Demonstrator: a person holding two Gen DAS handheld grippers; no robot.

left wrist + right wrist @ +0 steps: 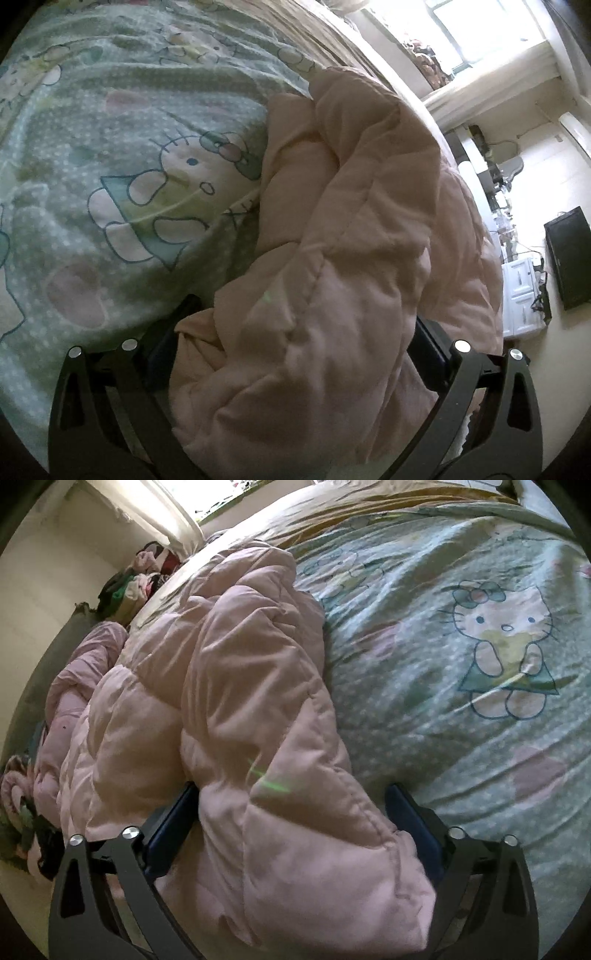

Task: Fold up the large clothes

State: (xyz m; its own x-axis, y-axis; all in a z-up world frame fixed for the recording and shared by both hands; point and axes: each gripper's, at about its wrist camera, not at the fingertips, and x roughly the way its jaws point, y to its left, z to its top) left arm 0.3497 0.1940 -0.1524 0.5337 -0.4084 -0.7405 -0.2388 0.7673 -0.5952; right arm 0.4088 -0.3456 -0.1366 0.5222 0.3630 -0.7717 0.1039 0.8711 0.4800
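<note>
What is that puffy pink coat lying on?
The pink coat lies on a bed sheet printed with cartoon cats. The sheet shows beside it; what lies directly beneath the coat is covered. Both pairs of fingers straddle its folds.

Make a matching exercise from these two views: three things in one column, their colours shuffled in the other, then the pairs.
Things:
1. puffy jacket
2. bedsheet
3. gripper finger pads

Colours:
A. dark blue
B. pale pink
C. pale green with a cartoon cat print

Pairs: 1-B, 2-C, 3-A
</note>
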